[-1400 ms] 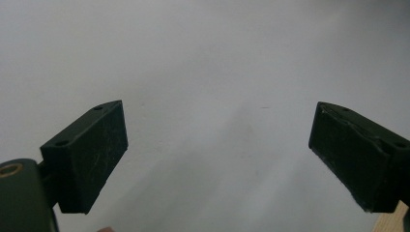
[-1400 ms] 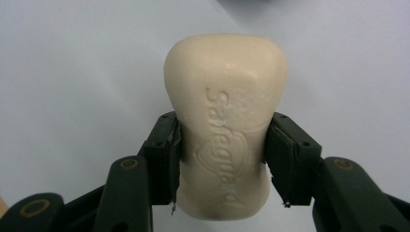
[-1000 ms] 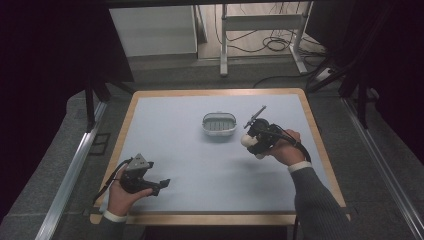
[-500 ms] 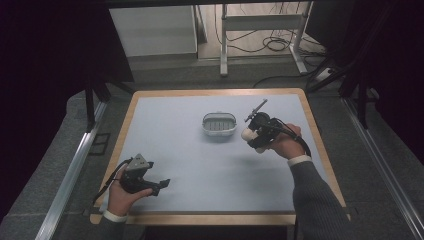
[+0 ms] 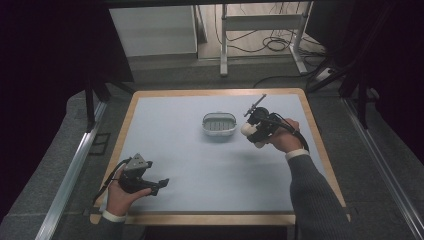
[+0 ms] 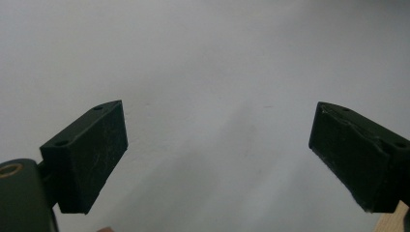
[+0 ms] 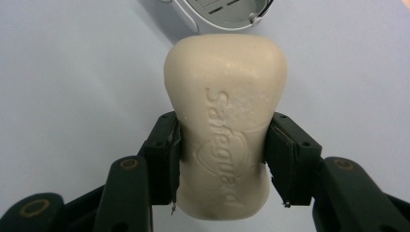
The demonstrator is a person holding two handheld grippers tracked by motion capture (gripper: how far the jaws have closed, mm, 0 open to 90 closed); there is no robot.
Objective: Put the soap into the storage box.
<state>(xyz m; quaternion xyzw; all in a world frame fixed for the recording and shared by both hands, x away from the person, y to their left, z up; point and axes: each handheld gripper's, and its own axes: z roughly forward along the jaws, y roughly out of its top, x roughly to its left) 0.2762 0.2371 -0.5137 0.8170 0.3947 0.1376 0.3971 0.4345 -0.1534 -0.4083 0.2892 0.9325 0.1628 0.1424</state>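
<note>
My right gripper [image 7: 220,159] was clamped on the soap [image 7: 225,125] (the embossed "Safeguard" faced the camera), both jaws pressed against its narrow waist. I held it above the mat [image 5: 200,160], just beside the soap dish [image 5: 219,125]. My left gripper [image 5: 159,184] sat near the mat's front left corner, jaws wide apart, nothing between them.

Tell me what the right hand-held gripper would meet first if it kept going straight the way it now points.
Probably the soap dish: it lies just beyond the soap bar clamped in the right hand-held gripper. The bar's front end would arrive first, though depth is unclear.
</note>
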